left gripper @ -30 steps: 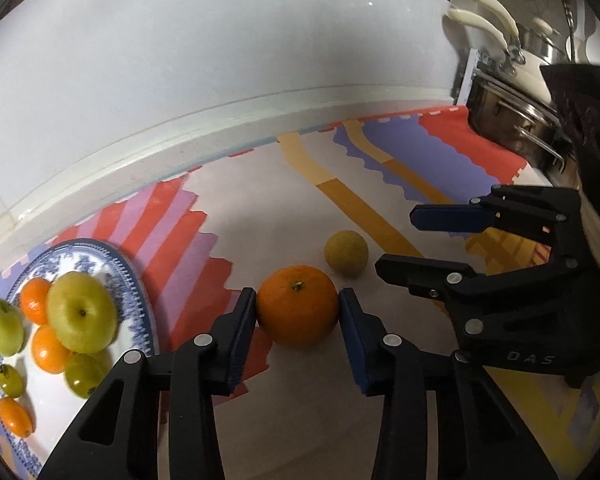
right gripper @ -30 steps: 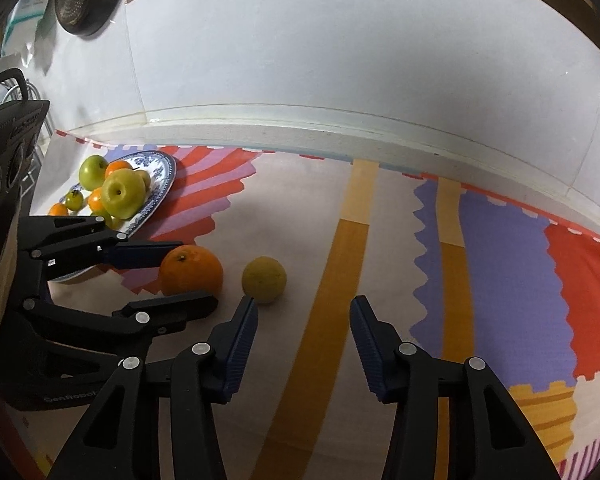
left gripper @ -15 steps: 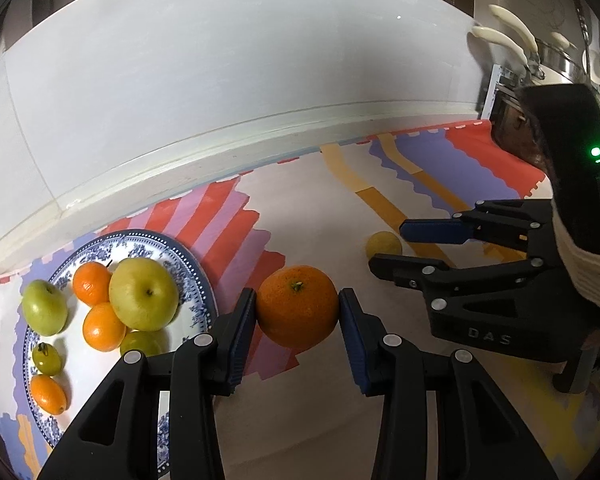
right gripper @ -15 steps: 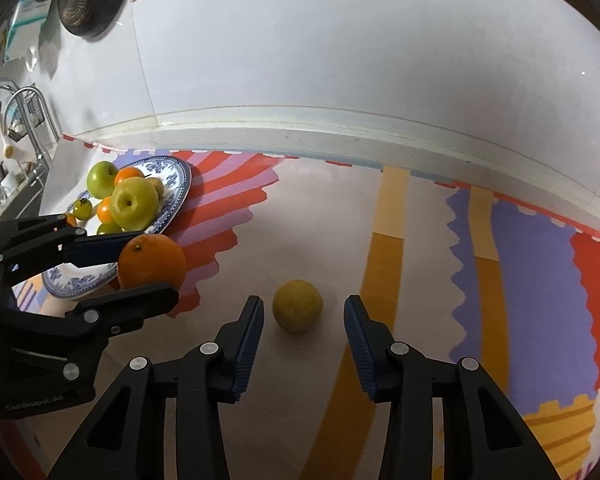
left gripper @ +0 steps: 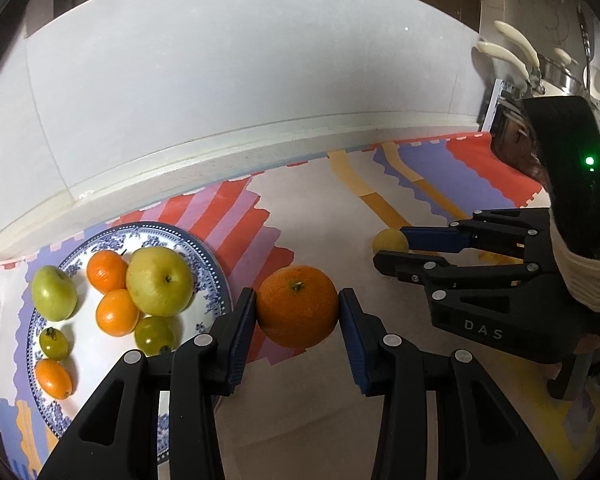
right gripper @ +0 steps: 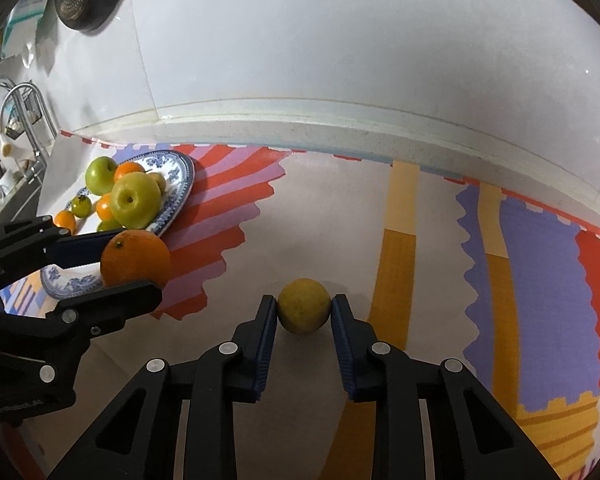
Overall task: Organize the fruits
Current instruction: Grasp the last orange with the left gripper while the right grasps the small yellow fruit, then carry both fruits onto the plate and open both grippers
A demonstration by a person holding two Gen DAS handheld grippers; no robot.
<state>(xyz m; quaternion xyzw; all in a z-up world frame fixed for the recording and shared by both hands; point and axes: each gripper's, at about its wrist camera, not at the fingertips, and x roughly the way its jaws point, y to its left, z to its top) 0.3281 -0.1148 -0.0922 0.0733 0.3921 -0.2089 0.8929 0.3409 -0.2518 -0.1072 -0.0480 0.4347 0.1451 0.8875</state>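
Orange point(left gripper: 297, 306) clamped in left claw point(left gripper: 297, 312), yellow fruit point(right gripper: 304, 306) in right claw point(right gripper: 304, 312); neither on plate point(left gripper: 214, 276) yet.

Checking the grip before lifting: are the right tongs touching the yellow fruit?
Touching. The right wrist view shows both pads of the right tongs against the yellow fruit.

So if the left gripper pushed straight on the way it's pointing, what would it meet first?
Probably bare patterned mat. The left gripper already holds the large round orange; the blue-and-white plate sits off to one side. Depth is unclear.
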